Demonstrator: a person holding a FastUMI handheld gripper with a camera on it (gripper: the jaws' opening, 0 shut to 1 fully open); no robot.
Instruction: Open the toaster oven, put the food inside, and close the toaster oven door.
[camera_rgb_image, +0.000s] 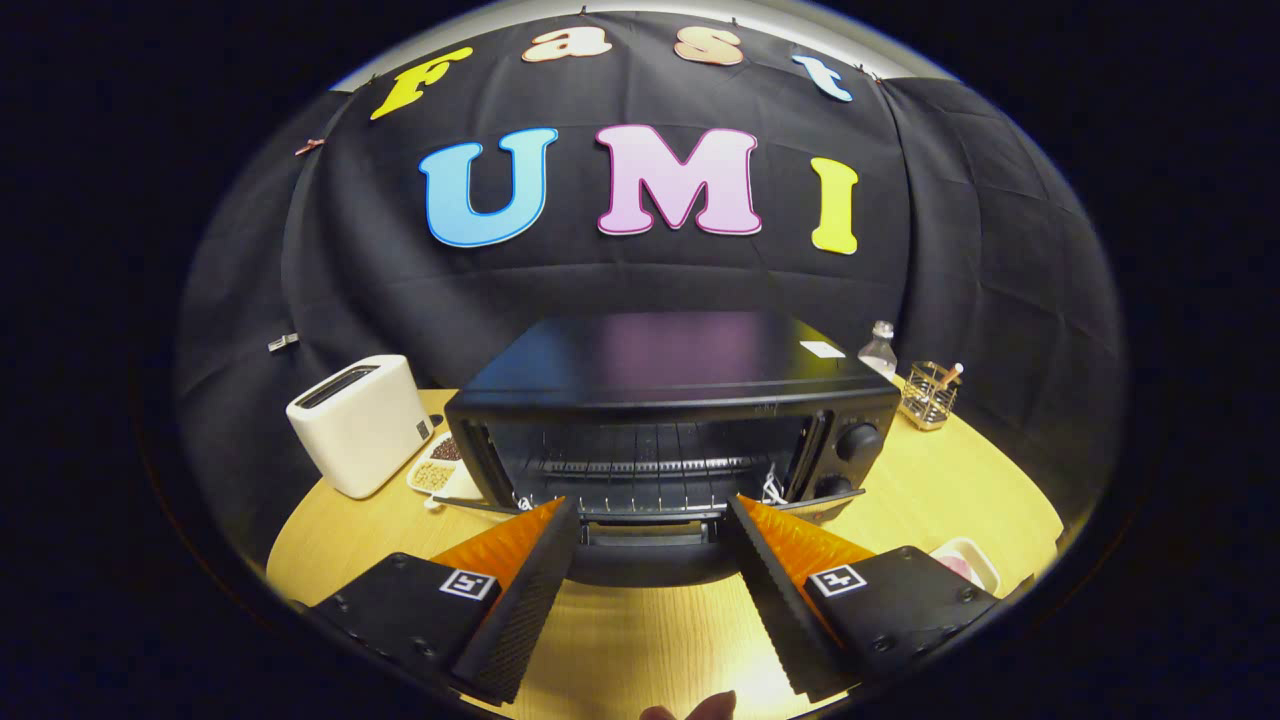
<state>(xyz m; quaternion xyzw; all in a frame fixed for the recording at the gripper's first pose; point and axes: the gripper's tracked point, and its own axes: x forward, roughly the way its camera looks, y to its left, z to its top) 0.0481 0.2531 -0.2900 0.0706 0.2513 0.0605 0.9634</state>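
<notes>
The gripper (650, 515) is hanging spread wide, holding nothing, its fingers flanking the lowered door (650, 535) of the toaster oven (670, 420) at twelve o'clock just ahead. The wire rack (640, 465) inside is showing bare. A pale tray (968, 560) with something pink, perhaps the food, is sitting at three o'clock beside the right finger. Swinging toward it carelessly is risking clipping the door, jolting the oven.

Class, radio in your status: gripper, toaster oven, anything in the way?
Gripper open, holding nothing, fingertips at the lowered door. Black toaster oven open, wire rack bare. Food not yet inside. Nothing between fingers and oven mouth.
</notes>
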